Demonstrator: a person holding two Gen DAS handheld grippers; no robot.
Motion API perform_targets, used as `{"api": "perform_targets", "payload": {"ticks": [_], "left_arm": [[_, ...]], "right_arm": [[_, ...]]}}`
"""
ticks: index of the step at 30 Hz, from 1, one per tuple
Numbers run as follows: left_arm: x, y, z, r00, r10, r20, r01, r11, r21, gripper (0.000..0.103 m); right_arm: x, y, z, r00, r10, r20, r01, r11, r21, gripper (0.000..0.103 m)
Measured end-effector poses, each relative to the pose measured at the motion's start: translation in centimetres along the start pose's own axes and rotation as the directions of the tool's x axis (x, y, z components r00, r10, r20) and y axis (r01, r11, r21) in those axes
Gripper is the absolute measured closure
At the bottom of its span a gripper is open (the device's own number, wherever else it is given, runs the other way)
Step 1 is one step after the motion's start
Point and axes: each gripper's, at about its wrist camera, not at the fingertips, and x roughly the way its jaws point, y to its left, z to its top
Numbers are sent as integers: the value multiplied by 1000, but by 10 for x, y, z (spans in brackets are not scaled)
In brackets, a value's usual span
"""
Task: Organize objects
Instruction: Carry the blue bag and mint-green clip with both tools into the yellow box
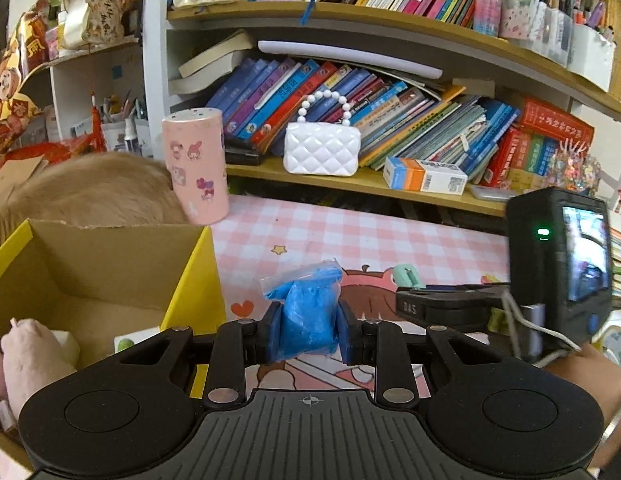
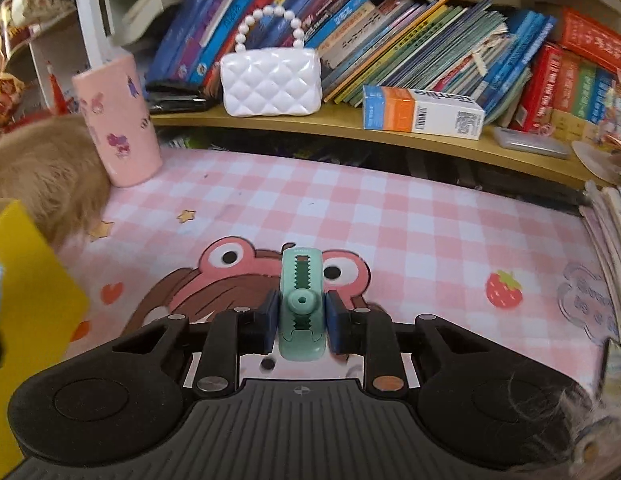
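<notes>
The left gripper [image 1: 308, 330] pinches a blue bag [image 1: 306, 316] beside the box [image 1: 194, 276] (likely next: drop it in), while the right gripper [image 2: 301, 322] clamps a green clip [image 2: 301, 304].

Blue bag [image 1: 308, 312]: clear zip pouch packed with blue material, upright, pinched between blue pads above the counter, just right of the yellow box [image 1: 190, 280]. Mint-green tool [image 2: 301, 304]: plastic body, toothed central slot, round hub, lengthwise, squeezed between pads over the pink checked mat [image 2: 390, 220].
</notes>
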Motion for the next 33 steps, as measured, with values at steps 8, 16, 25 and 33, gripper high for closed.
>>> {"api": "perform_targets", "payload": {"ticks": [8,16,25,33], "left_arm": [[-27,4,-24,998,-61,-19,61,998,0,77],[-59,18,-58,989,-133,-66,136,990,47,77],[-94,61,-82,973,-202,-107,216,968,129,77],[-122,119,-109,966,-212,-149,230,967,114,77]], "right_arm": [[-62,9,-38,999,25,23,-24,1000,-20,80],[-116,28,-88,1000,-22,2,22,999,-24,80],[-162,67,-131,994,-101,-35,101,995,16,80],[-186,128,-166,989,-119,-84,122,992,32,80]]}}
